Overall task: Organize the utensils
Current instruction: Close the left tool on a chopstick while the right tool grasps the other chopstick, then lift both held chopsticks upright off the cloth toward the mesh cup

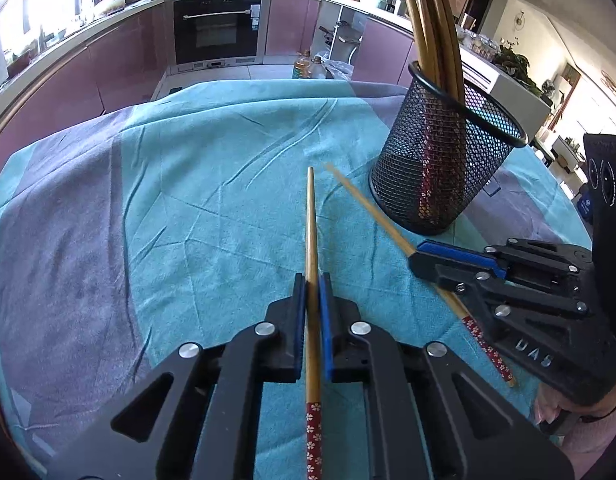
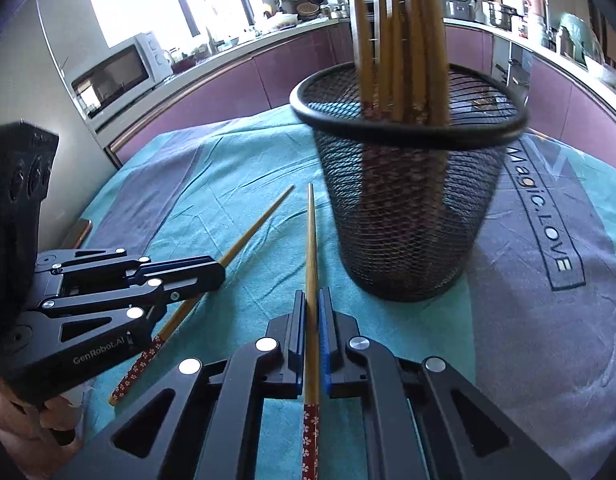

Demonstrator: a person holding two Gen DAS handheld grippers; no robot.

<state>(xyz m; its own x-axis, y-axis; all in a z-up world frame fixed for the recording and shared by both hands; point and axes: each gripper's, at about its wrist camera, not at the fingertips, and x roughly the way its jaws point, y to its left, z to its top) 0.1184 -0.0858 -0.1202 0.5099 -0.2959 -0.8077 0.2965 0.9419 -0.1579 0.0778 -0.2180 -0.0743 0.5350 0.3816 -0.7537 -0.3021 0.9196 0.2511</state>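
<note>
Left tool (image 1: 312, 280), right tool (image 2: 312, 296): both clamped, side by side.

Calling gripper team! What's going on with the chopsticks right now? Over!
Left hand-held gripper shut on one chopstick. Right hand-held gripper shut on other chopstick. Mesh cup ahead, already holding chopsticks. Nothing in the way. Over.

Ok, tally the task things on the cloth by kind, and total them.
Chopsticks outside the holder: 2, one in the left gripper at, one in the right gripper at.
Mesh holders: 1.
Chopsticks standing in the holder: a bundle, too overlapped to count.
Total counted: 3.
</note>
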